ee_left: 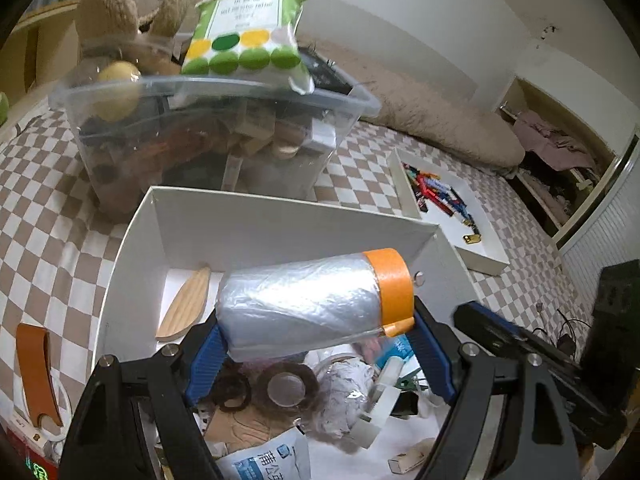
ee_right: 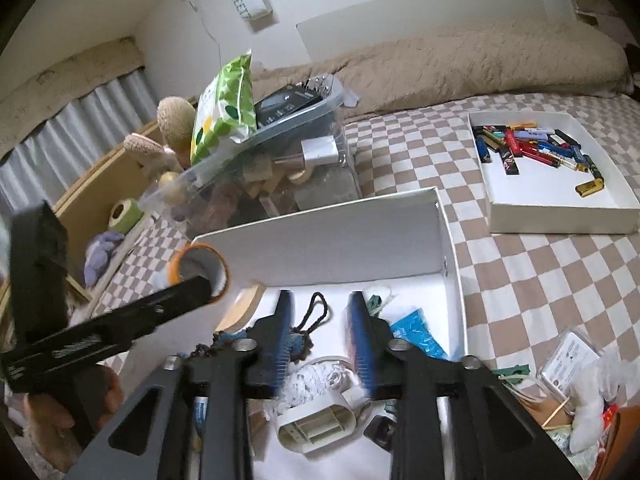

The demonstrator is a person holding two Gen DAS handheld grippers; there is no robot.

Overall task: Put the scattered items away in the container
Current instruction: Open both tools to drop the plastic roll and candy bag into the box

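Your left gripper (ee_left: 316, 344) was clenched on a roll of plastic film with an orange tape edge (ee_left: 316, 300), its blue pads pressing both ends and holding it above the white box (ee_left: 280, 220). Your right gripper (ee_right: 320, 340) stood released, nothing between its blue fingers (ee_right: 360, 344), hovering over the same box. Under it lay a white tape dispenser (ee_right: 316, 416), crumpled white wrap (ee_right: 316, 376), a dark cord loop (ee_right: 316, 312) and a blue packet (ee_right: 416, 332). A wooden leaf-shaped piece (ee_left: 186, 304) rested near the box's far-left corner.

Outside the box's left edge, on the checkered bedspread (ee_left: 52, 216), lay a brown leather strap (ee_left: 36, 372). Past the far wall stood a clear plastic bin (ee_left: 208, 140), a green dotted packet (ee_left: 248, 32) on its rim. Toward the bedspread's far-right side sat a shallow white tray of lighters (ee_right: 552, 208).
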